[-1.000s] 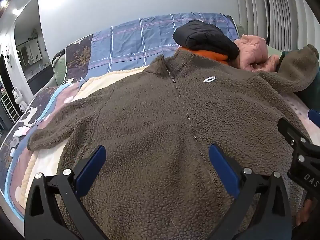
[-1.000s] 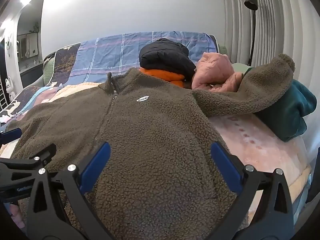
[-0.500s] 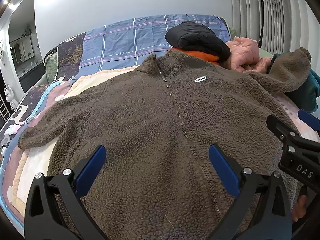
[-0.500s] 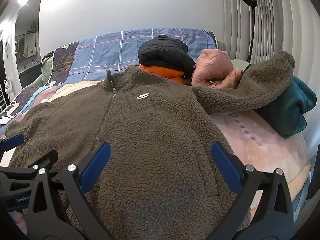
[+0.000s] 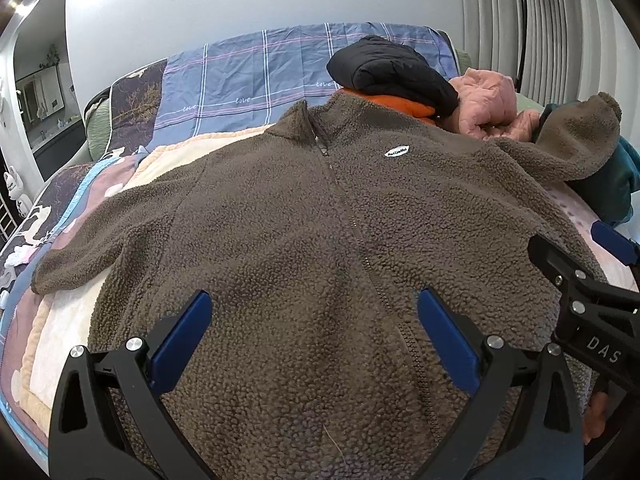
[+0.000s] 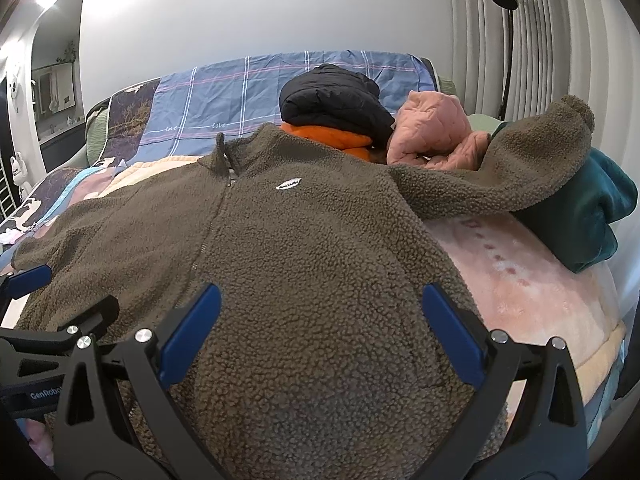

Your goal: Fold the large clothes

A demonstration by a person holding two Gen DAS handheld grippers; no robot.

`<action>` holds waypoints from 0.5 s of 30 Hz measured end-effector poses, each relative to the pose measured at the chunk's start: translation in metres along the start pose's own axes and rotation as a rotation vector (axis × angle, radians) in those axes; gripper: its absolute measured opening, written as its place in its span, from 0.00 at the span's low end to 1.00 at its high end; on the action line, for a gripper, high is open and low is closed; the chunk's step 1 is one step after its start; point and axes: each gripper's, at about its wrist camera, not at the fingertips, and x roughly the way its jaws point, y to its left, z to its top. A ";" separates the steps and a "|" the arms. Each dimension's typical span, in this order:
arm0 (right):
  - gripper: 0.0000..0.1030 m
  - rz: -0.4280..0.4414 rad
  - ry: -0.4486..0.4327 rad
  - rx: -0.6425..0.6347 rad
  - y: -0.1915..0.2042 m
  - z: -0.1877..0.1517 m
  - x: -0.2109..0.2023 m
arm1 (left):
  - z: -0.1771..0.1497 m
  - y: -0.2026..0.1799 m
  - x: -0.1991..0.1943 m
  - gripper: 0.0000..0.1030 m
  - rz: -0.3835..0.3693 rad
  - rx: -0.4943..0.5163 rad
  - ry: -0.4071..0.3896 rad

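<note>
From the left wrist, the left gripper (image 5: 314, 336) hung with jaws spread wide over the brown fleece jacket (image 5: 304, 240), spread front-up (zipped) on the bed (image 5: 60, 320). From the right wrist, the right gripper (image 6: 320, 332) likewise gaped above the hem, one sleeve (image 6: 520, 176) draped over a teal garment (image 6: 592, 216)

both grippers (image 5: 312, 344) (image 6: 320, 340) have drawn back slightly from the fleece jacket (image 5: 320, 240)
</note>
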 end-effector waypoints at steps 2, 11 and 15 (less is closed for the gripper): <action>0.98 -0.002 0.000 0.001 0.000 0.000 0.000 | 0.000 0.000 0.000 0.99 0.001 -0.002 0.000; 0.98 -0.037 -0.008 -0.018 0.002 0.000 0.000 | -0.002 0.002 0.003 0.99 -0.006 -0.010 0.008; 0.98 -0.003 0.014 0.007 0.000 -0.001 0.002 | -0.002 0.002 0.003 0.99 -0.007 -0.007 0.006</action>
